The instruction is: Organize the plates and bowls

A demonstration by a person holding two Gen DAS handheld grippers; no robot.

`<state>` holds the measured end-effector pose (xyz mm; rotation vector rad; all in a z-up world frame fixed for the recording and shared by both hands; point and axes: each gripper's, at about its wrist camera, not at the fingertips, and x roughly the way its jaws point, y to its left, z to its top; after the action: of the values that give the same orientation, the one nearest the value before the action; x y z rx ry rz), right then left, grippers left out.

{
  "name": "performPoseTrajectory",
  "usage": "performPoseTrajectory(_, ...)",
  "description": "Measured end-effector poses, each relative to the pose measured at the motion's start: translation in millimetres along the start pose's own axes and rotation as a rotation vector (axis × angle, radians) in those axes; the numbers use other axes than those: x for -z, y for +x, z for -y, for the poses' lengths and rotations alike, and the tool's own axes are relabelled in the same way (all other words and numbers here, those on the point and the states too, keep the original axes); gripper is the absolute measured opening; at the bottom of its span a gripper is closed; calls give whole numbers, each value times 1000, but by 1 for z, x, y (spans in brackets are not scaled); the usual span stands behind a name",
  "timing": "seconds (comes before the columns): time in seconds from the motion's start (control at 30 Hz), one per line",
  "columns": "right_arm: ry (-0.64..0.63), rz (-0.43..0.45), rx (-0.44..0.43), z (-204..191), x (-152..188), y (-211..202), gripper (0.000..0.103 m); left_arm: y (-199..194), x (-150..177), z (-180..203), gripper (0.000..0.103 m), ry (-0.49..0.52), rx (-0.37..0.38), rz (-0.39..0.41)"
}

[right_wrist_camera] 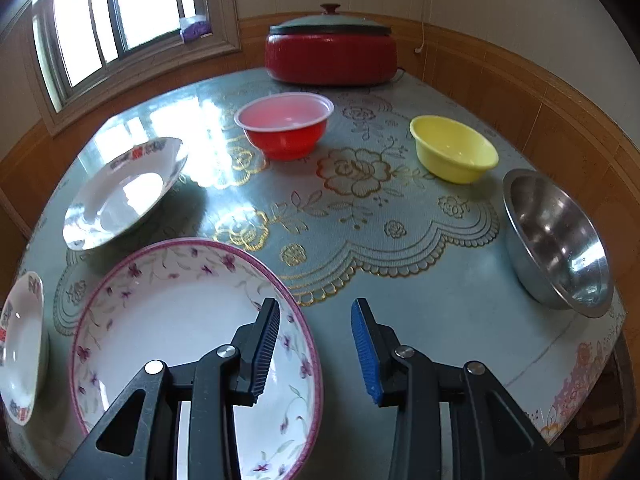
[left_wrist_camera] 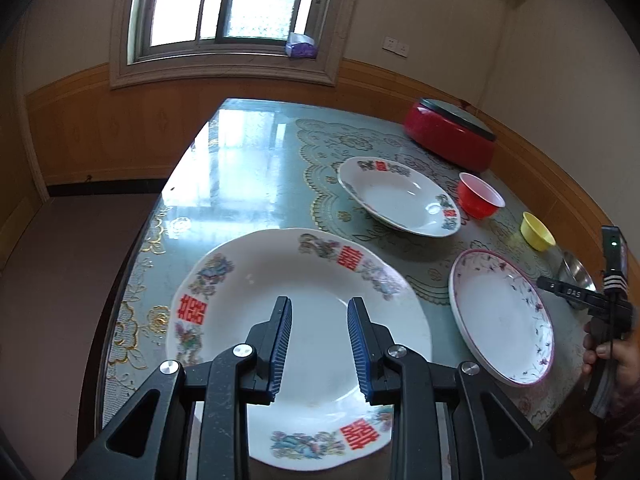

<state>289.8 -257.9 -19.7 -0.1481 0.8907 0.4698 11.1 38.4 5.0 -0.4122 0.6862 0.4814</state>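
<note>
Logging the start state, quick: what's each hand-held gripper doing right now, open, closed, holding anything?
Left hand-held gripper: open, holding nothing, over the large white plate.
Right hand-held gripper: open, holding nothing, by the purple-rimmed plate.

My right gripper [right_wrist_camera: 316, 346] hung with its jaws apart and nothing between them; its left finger stood over the purple-rimmed plate [right_wrist_camera: 172, 344], its right one over bare table [right_wrist_camera: 400, 300]. Left of that plate I saw part of a white plate [right_wrist_camera: 20, 344] at the table's edge, and farther back a second white plate [right_wrist_camera: 124, 194]. Beyond them sat a red bowl [right_wrist_camera: 285, 126] and a yellow bowl [right_wrist_camera: 454, 148], well apart. A steel bowl [right_wrist_camera: 556, 240] sat near the right edge. At the far end stood a red cooker [right_wrist_camera: 332, 54] with its lid on.
</note>
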Motion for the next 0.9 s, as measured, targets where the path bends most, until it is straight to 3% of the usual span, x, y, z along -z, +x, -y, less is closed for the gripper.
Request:
performPoseTrajectory(0.07,-26,35,-69,-16,-2,-10,39,2,0,-13,29,-20,-22,-1)
performPoseTrajectory(0.2,-122,28,-306,-65,-1,-17,39,5,0,-33,30,-50,-48,-1)
performPoseTrajectory(0.3,-195,-19,-507,-106,2,-17,41,6,-1,-45,33,-72,-61,2)
performPoseTrajectory(0.43,-262,-95,-670,-155,9,-9,41,10,1,-61,40,-98,-80,-1)
performPoseTrajectory(0.7,-328,-182,-660,-202,21,21,42,25,12,-85,44,-121,-109,-47)
performPoseTrajectory(0.9,-325,-215,-682,-213,24,35,42,42,16,-83,44,-116,-53,-89)
